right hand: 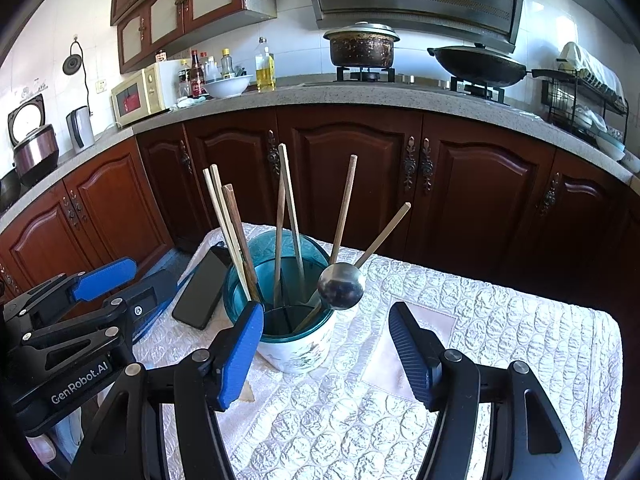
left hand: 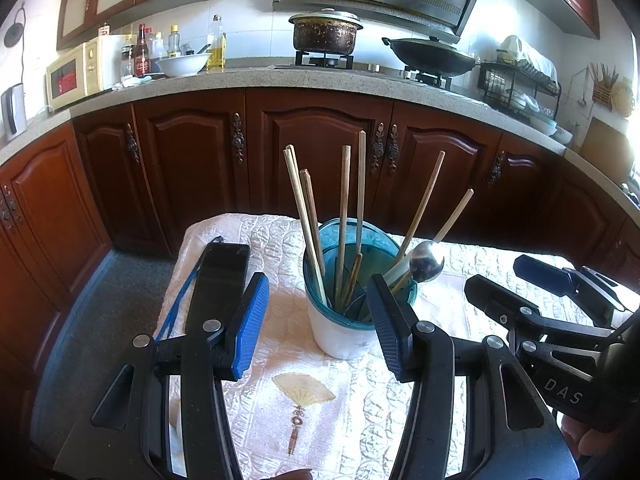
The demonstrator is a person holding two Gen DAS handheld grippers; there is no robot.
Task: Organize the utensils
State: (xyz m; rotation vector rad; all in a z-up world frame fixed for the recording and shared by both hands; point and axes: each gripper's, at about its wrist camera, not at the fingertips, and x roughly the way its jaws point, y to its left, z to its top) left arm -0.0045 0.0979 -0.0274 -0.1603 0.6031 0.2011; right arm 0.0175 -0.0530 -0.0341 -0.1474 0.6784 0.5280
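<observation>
A utensil holder (left hand: 340, 320) with a teal rim and white base stands on the quilted table cloth (left hand: 352, 400); it also shows in the right wrist view (right hand: 296, 344). Several wooden chopsticks (left hand: 344, 208) and a metal spoon (left hand: 426, 262) stand in it, bowl end up; the chopsticks (right hand: 288, 208) and spoon (right hand: 341, 286) show in the right wrist view too. My left gripper (left hand: 320, 324) is open and empty, its fingers on either side of the holder just in front of it. My right gripper (right hand: 326, 344) is open and empty, right of the holder.
A black phone (left hand: 218, 284) with a blue strap lies left of the holder, seen too in the right wrist view (right hand: 202, 288). Dark wooden cabinets (left hand: 320, 152) and a counter with stove, pots and bottles stand behind the small table.
</observation>
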